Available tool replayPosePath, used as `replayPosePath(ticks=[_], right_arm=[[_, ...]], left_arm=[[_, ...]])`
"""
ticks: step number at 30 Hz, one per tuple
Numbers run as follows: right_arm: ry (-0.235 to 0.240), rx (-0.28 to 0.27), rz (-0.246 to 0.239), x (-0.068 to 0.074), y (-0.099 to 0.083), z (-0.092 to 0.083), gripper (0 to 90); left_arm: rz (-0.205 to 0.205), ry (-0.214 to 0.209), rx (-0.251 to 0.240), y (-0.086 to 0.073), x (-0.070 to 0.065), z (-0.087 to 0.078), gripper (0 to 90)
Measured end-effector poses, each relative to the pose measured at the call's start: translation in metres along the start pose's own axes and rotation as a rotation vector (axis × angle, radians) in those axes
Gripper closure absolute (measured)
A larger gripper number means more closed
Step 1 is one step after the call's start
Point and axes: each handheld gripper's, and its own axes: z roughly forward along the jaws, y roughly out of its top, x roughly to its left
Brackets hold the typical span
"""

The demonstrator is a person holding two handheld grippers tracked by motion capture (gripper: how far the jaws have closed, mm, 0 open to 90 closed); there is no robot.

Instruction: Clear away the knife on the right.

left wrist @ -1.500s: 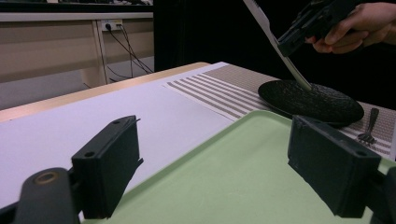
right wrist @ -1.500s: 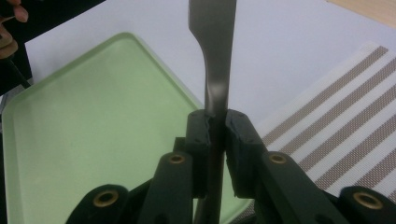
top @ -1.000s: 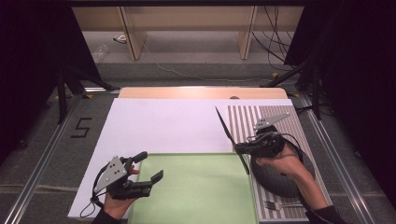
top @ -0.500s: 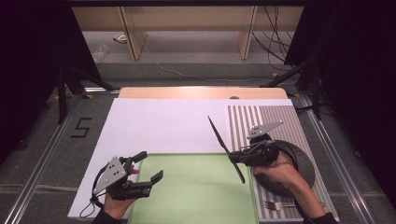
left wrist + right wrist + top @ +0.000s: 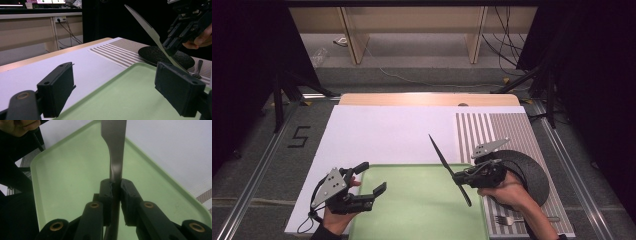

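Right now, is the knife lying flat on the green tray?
No, the right claw holds the knife up, tilted above the green tray.

Fork point(image 5: 504, 219) beside dark plate point(image 5: 532, 172), striped mat point(image 5: 492, 130).

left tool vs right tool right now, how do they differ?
The left tool stands wide open with nothing between its jaws; the right tool is shut on a knife. The left tool sits at the green tray's left edge; the right tool is at its right edge, beside the dark plate. Both are hand-held, black and two-jawed.
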Motion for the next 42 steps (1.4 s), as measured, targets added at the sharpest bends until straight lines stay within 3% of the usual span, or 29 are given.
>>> replayPosePath(ticks=[29,42], right_arm=[[-0.011,0.127,0.071,0.022,-0.015,0.018,80.3],[-0.024,0.198,0.057,0.029,-0.021,0.029,80.3]], left_arm=[[0.001,0.005,0.004,0.0,0.001,0.0,15.5],[0.002,0.005,0.006,0.0,0.001,0.0,15.5]])
